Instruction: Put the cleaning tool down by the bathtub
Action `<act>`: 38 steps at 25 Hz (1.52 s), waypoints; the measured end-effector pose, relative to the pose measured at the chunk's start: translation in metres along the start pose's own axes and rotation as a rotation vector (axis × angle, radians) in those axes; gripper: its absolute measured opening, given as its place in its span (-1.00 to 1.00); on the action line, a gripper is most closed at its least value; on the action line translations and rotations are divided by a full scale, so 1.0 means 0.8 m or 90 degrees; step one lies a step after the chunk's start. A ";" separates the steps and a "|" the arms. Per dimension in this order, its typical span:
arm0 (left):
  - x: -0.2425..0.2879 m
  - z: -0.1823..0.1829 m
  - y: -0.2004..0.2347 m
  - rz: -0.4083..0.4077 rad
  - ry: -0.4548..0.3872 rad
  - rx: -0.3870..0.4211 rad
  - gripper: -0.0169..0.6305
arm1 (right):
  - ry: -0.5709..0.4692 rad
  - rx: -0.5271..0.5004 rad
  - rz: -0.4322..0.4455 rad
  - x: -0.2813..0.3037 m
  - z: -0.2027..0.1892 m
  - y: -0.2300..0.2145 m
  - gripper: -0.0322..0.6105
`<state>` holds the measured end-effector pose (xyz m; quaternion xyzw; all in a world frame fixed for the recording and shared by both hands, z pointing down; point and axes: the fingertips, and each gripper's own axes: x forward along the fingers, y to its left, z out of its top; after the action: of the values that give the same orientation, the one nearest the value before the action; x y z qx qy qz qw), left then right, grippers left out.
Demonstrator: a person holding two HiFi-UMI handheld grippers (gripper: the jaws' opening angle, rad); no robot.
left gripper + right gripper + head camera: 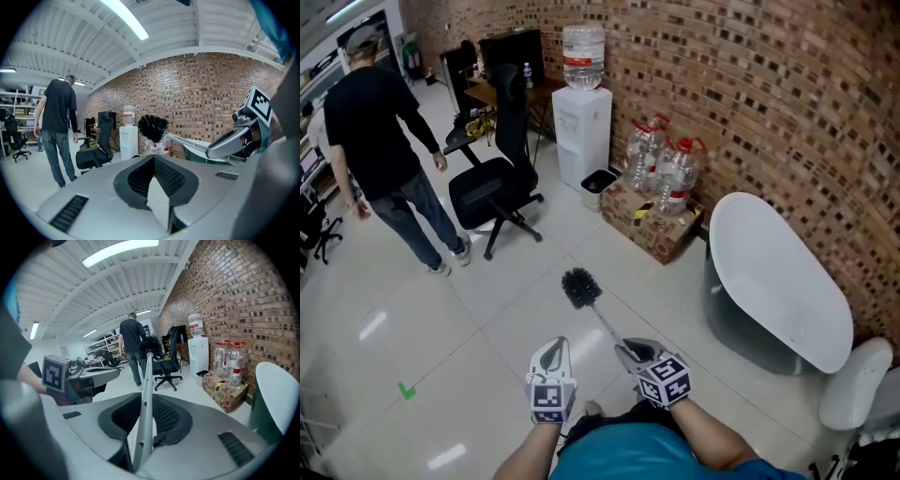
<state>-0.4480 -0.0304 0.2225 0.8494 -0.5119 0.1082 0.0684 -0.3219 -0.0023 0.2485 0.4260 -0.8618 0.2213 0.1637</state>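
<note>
On my feed the right gripper (634, 353) is clamped on the thin pale handle of the toilet brush (580, 287). In the right gripper view the handle runs straight up between the two dark pads, which are drawn in narrow against it. The brush points forward and away from me. Its black bristle head is up in the air over the pale floor tiles, not resting on anything.

The left gripper (552, 347) sits just beside the right one at about the same height. In its own view the jaws are drawn together at the tips with nothing between them.

The white bathtub (821, 309) stands to my right against the brick wall (750, 103), with its dark outer side facing me. The brush head is well to the left of it, so the tool is not yet down by the tub. A rounded white fixture (855, 382) sits at the tub's near end; I cannot tell what it is.

Ahead, between the brush head and the wall, a cardboard box (649, 225) carries several large water bottles (664, 161). Left of it are a small black bin (599, 183) and a white water dispenser (584, 136) with a jug on top. A black office chair (499, 183) stands further left, and a person in a black shirt (370, 122) and jeans is on the floor beside it, back turned to me.
</note>
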 end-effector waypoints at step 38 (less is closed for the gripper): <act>0.094 0.040 -0.487 -0.304 -0.029 0.061 -0.95 | 0.037 -0.006 -0.174 -0.388 -0.139 -0.277 -0.60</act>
<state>-0.0657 0.0799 0.2085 0.9508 -0.2927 0.0937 0.0399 0.0485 0.1417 0.2506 0.5321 -0.7917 0.2048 0.2193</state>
